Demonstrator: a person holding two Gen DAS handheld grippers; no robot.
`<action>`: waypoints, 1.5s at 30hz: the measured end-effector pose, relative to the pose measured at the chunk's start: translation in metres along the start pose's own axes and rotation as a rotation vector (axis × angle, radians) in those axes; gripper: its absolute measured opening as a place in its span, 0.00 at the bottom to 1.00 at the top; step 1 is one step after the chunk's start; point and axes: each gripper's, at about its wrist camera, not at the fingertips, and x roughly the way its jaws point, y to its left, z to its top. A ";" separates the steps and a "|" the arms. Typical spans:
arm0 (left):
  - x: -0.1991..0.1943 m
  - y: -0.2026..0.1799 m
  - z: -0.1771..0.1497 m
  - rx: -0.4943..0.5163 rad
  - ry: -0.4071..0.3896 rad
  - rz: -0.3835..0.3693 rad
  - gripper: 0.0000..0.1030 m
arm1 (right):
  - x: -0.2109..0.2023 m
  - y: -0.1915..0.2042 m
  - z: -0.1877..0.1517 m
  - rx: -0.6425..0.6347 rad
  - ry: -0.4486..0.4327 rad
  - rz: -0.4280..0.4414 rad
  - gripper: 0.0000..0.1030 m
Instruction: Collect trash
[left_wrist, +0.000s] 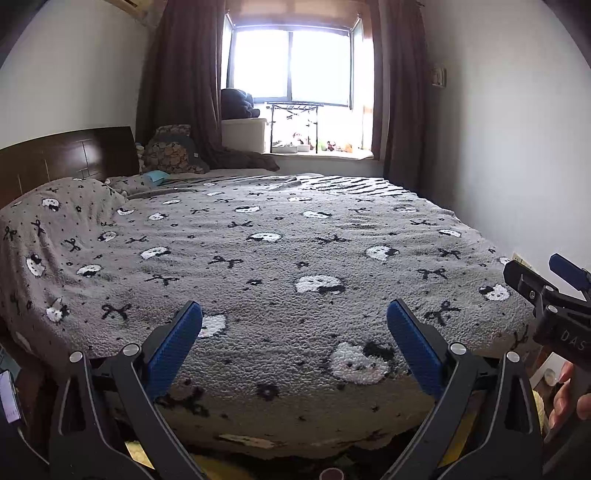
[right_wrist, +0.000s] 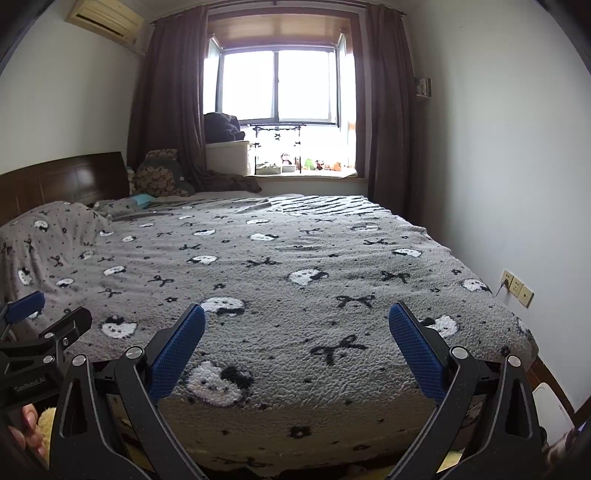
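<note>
My left gripper (left_wrist: 294, 312) is open and empty, held at the foot of a bed covered by a grey fleece blanket (left_wrist: 280, 258) with white cat faces and black bows. My right gripper (right_wrist: 296, 314) is open and empty too, held beside it over the same blanket (right_wrist: 280, 280). The right gripper also shows at the right edge of the left wrist view (left_wrist: 543, 277), and the left gripper at the left edge of the right wrist view (right_wrist: 40, 314). A small light-blue item (left_wrist: 157, 176) lies near the pillows by the headboard; it also shows in the right wrist view (right_wrist: 142, 199). I cannot tell what it is.
A dark wooden headboard (left_wrist: 66, 155) stands at the left. Patterned cushions (left_wrist: 171, 151) and a white box (left_wrist: 243, 134) with dark clothes sit by the window. A windowsill (right_wrist: 306, 173) holds small toys. Wall sockets (right_wrist: 517, 288) are on the right wall. A phone (left_wrist: 9, 397) glows at the left edge.
</note>
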 end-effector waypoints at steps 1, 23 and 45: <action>0.000 0.000 0.000 0.001 0.000 -0.001 0.92 | 0.000 0.000 0.000 -0.001 0.000 0.000 0.97; -0.001 0.003 0.003 -0.010 -0.006 0.018 0.92 | 0.001 0.000 -0.001 0.003 -0.002 -0.004 0.97; -0.003 0.003 0.005 -0.012 -0.015 0.031 0.92 | 0.003 -0.003 -0.002 0.007 0.006 -0.009 0.97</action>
